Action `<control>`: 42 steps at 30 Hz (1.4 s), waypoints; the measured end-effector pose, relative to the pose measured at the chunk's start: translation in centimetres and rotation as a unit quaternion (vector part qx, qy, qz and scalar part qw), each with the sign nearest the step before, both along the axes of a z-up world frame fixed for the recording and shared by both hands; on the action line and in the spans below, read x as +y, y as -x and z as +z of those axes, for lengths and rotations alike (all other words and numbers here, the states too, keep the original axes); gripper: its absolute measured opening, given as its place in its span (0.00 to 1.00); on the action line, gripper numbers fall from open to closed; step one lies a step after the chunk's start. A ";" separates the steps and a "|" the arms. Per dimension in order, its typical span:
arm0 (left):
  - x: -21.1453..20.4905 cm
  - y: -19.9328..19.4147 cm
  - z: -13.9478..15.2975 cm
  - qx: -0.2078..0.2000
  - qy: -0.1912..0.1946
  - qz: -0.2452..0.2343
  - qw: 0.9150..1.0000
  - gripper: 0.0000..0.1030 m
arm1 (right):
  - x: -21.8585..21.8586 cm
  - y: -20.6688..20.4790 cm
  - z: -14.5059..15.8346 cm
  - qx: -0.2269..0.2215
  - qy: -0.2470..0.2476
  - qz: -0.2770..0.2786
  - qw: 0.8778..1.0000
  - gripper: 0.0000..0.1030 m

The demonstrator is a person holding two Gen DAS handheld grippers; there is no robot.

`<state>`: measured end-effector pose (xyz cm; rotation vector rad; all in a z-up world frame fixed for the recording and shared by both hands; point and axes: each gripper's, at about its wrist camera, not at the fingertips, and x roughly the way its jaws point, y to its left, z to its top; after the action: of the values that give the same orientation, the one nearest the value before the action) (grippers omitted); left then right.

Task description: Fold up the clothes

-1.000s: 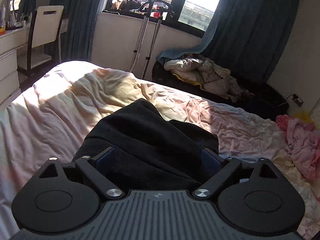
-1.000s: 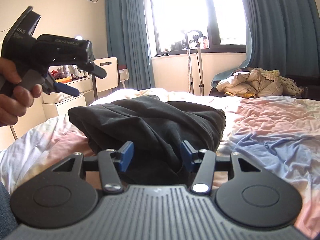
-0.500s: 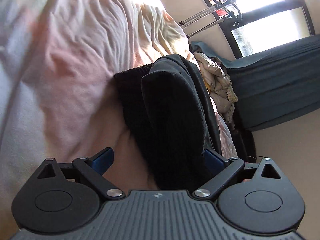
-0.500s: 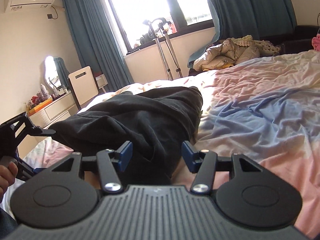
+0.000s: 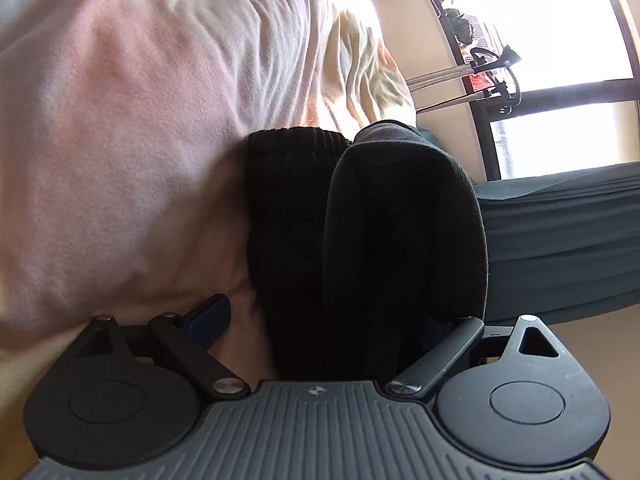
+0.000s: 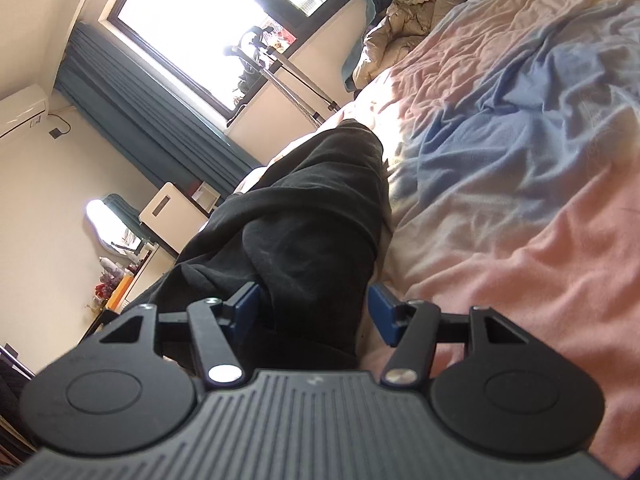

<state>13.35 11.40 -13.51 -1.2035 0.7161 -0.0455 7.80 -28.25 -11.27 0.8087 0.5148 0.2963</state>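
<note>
Rolled further onto its side since half a second ago, left gripper (image 5: 320,320), with the window now upright at the far right of its view; tipped over likewise, right gripper (image 6: 314,312), where it sat level before. Gone from the right wrist view, the other hand's tool seen at its left edge earlier.

Nearest in the left wrist view: fingers spread wide, one blue pad (image 5: 210,316) bare over the bed sheet (image 5: 120,160), the opposite pad hidden behind the black garment (image 5: 380,240). Straddling the folded bundle, not clamped on it. Just beyond the fingertips: ribbed cuff or hem of the garment at the fold's far end, lying on the pink sheet. Further off: metal crutches (image 5: 452,84) leaning by the window (image 5: 560,80), dark blue curtain below.

Nearest in the right wrist view: fingers (image 6: 246,306) apart, both blue pads showing, black garment (image 6: 312,232) running between them and away from the tips, cloth close to the pads but not squeezed. Beside the outer finger: rumpled pink and blue sheet (image 6: 520,160). Beyond the garment: white chair (image 6: 172,216), dresser with small clutter, crutches, bright window (image 6: 224,24), air conditioner (image 6: 22,114) high on the wall.
</note>
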 end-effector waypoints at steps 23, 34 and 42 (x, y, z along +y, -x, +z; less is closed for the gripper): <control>-1.6 -4.2 -2.9 -0.053 0.005 -0.008 0.999 0.74 | -0.5 -12.6 -2.9 0.032 -0.098 0.022 0.994 0.97; -2.2 -3.7 -1.3 -0.067 -0.029 -0.014 0.997 0.47 | 1.7 -11.1 -1.2 -0.017 -0.025 -0.011 0.999 0.55; -3.3 -1.7 2.3 -0.119 -0.022 -0.033 0.992 0.32 | 1.9 -7.7 5.6 -0.101 0.024 -0.029 0.994 0.46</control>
<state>15.01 8.07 -11.22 -1.1110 0.5446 -0.2231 15.50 -26.30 -5.64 0.7356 0.3061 0.3066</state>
